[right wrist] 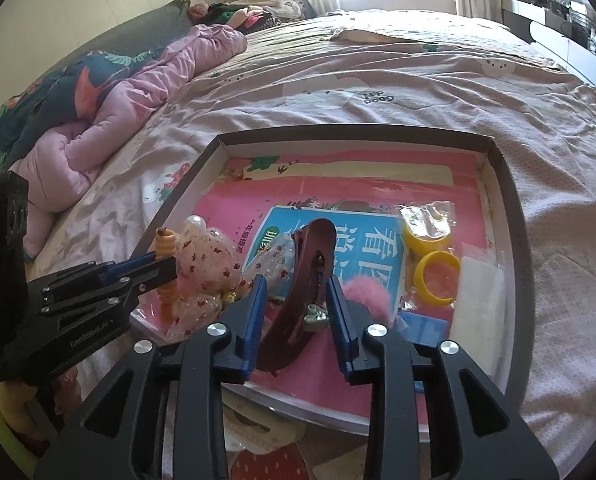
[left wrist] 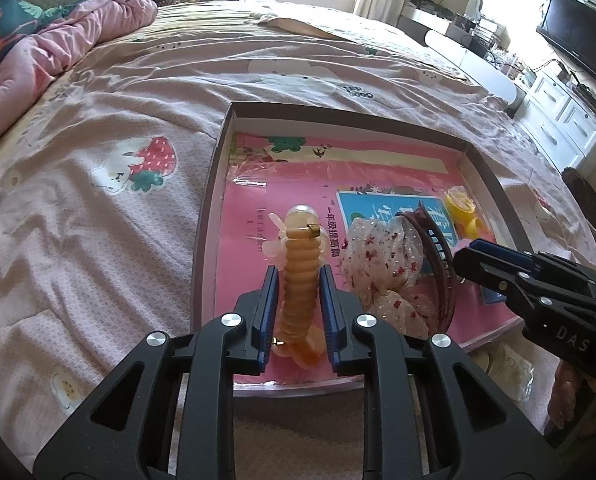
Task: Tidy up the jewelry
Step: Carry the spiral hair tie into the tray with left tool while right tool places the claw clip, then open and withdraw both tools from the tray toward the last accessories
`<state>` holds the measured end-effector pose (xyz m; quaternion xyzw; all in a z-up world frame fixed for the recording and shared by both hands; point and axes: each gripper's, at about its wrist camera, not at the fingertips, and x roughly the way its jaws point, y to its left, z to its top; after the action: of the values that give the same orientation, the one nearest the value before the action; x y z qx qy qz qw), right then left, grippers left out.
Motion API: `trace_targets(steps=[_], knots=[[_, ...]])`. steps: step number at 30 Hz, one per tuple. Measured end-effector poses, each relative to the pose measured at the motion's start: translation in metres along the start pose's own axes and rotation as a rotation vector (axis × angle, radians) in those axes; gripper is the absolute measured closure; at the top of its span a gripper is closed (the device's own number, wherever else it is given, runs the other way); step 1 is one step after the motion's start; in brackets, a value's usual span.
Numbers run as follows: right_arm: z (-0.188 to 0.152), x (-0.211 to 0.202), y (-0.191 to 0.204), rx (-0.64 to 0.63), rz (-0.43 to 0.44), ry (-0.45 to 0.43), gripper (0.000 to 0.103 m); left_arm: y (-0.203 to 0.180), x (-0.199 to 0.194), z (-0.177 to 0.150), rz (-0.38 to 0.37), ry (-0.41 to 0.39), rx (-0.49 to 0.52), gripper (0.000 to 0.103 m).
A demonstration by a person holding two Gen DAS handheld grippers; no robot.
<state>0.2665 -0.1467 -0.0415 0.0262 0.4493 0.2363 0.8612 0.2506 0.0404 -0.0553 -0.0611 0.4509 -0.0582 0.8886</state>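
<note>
A shallow box (left wrist: 214, 176) lined with a pink book cover lies on the bed. My left gripper (left wrist: 298, 280) is shut on an orange ribbed bracelet (left wrist: 300, 276), held above the box's near left part; it shows at left in the right wrist view (right wrist: 166, 244). My right gripper (right wrist: 298, 292) straddles a dark red headband (right wrist: 302, 280), its blue pads close on either side; it enters the left wrist view from the right (left wrist: 470, 256). A sheer floral scrunchie (left wrist: 382, 260), yellow rings (right wrist: 434, 276) and a pink pompom (right wrist: 368, 292) lie in the box.
The box (right wrist: 514, 216) sits on a pink printed bedsheet (left wrist: 98, 200). A pink quilt (left wrist: 38, 52) is bunched at the far left. A white packet (right wrist: 478, 292) lies in the box's right side. White drawers and a TV (left wrist: 578, 36) stand at the right.
</note>
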Motion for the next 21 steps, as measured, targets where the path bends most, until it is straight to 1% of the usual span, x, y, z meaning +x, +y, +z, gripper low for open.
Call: trace_targets(steps=[2,4,6,7,8,9,10,11,12,15,17,21], knots=[[-0.001,-0.003,-0.001,0.004,-0.006,-0.005,0.063,0.0,-0.003,0.001,0.003,-0.003,-0.001,0.077],[-0.002,-0.009,-0.001,0.008,-0.01,-0.014,0.062,0.0,-0.008,0.001,0.005,-0.008,-0.003,0.075],[-0.003,-0.013,-0.001,0.01,-0.014,-0.021,0.055,0.001,-0.013,0.001,0.004,-0.017,-0.006,0.071],[-0.004,-0.016,-0.002,0.013,-0.016,-0.027,0.053,0.001,-0.016,0.001,0.004,-0.02,-0.009,0.066],[-0.005,-0.018,-0.002,0.016,-0.016,-0.031,0.047,0.001,-0.019,0.0,0.004,-0.023,-0.011,0.063],[-0.006,-0.02,-0.002,0.02,-0.017,-0.036,0.04,0.0,-0.021,0.0,0.006,-0.025,-0.012,0.061],[-0.007,-0.024,-0.002,0.024,-0.021,-0.043,0.036,0.0,-0.023,0.0,0.008,-0.028,-0.013,0.055],[-0.008,-0.027,-0.001,0.025,-0.027,-0.051,0.029,-0.001,-0.026,0.0,0.011,-0.032,-0.014,0.047],[-0.009,-0.03,-0.001,0.025,-0.032,-0.058,0.026,-0.001,-0.029,0.0,0.014,-0.036,-0.015,0.044],[-0.012,-0.04,-0.001,0.034,-0.029,-0.074,0.02,-0.002,-0.037,-0.002,0.021,-0.039,-0.02,0.039],[-0.013,-0.046,-0.001,0.04,-0.031,-0.079,0.016,-0.002,-0.044,-0.002,0.022,-0.044,-0.03,0.032],[-0.015,-0.062,0.001,0.037,-0.034,-0.097,0.014,-0.005,-0.06,-0.005,0.016,-0.066,-0.036,0.023]])
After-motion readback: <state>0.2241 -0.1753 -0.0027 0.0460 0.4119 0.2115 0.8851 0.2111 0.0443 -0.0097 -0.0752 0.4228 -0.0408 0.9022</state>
